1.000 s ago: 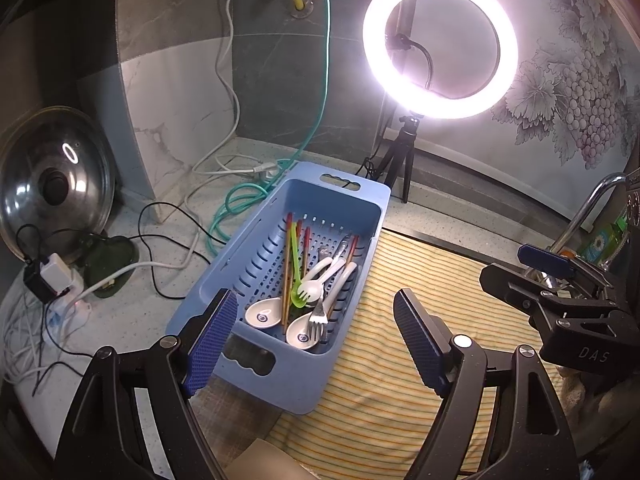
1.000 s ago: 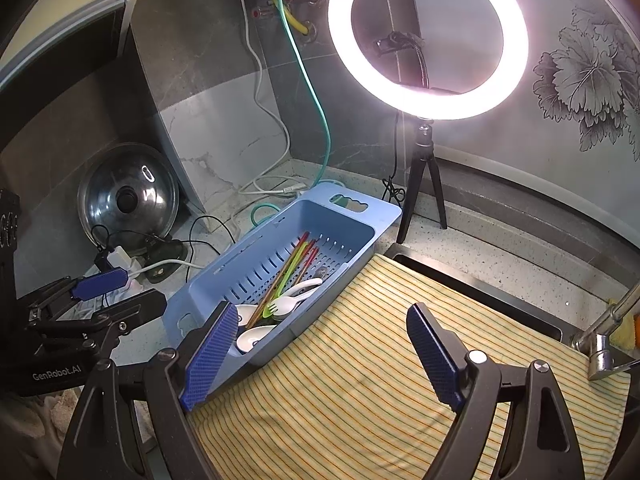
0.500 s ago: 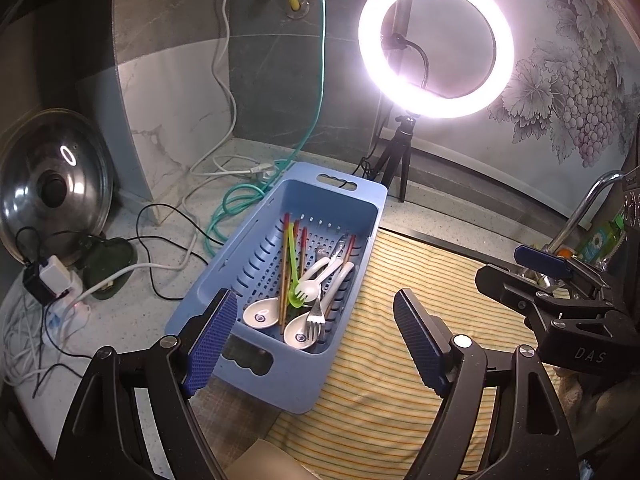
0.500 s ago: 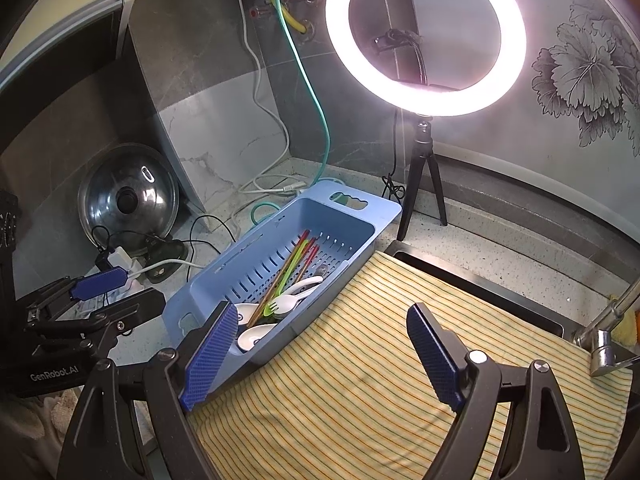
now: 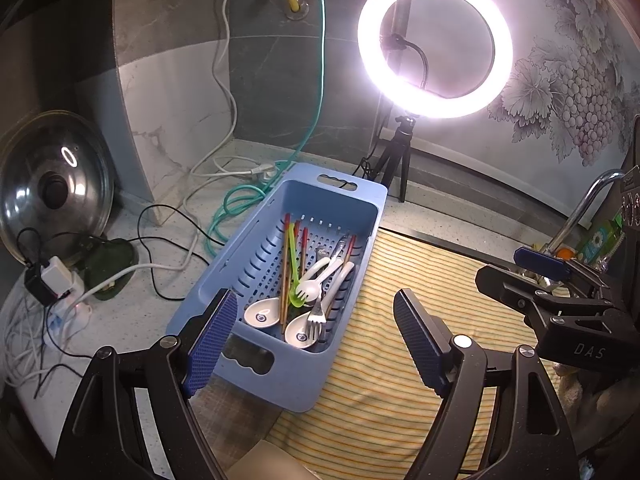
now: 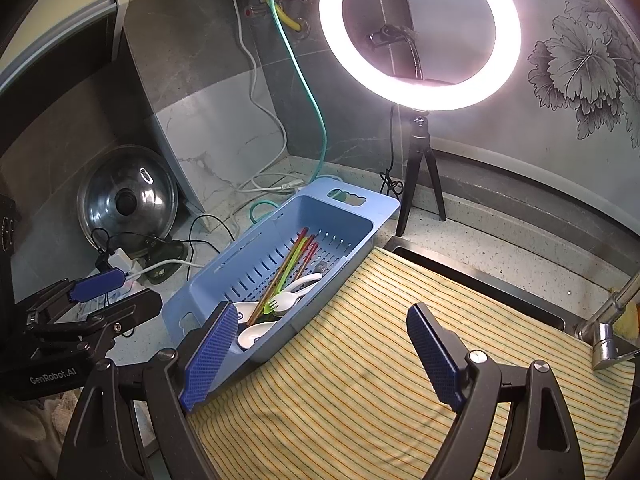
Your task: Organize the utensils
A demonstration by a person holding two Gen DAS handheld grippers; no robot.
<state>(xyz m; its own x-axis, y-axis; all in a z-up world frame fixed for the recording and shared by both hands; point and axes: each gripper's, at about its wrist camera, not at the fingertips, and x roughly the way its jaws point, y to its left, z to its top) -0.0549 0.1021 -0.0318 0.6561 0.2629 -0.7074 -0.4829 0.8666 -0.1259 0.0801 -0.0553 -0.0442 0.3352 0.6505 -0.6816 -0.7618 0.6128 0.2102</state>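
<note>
Left wrist view — utensils [image 5: 308, 292] jumbled in blue basket [image 5: 352, 196]; both hand-held grippers [image 5: 316, 344] [image 6: 320, 356] gape, empty.

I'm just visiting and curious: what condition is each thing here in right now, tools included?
Left tool: open, holding nothing.
Right tool: open, holding nothing.
Blue basket: upright, utensils piled loosely inside.
Ring light: switched on.
Striped cloth: spread flat, nothing on it.
Pot lid: propped on edge against the wall.

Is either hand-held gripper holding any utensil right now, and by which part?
Nothing is held: the left hand-held gripper and right hand-held gripper are both open and empty.
</note>
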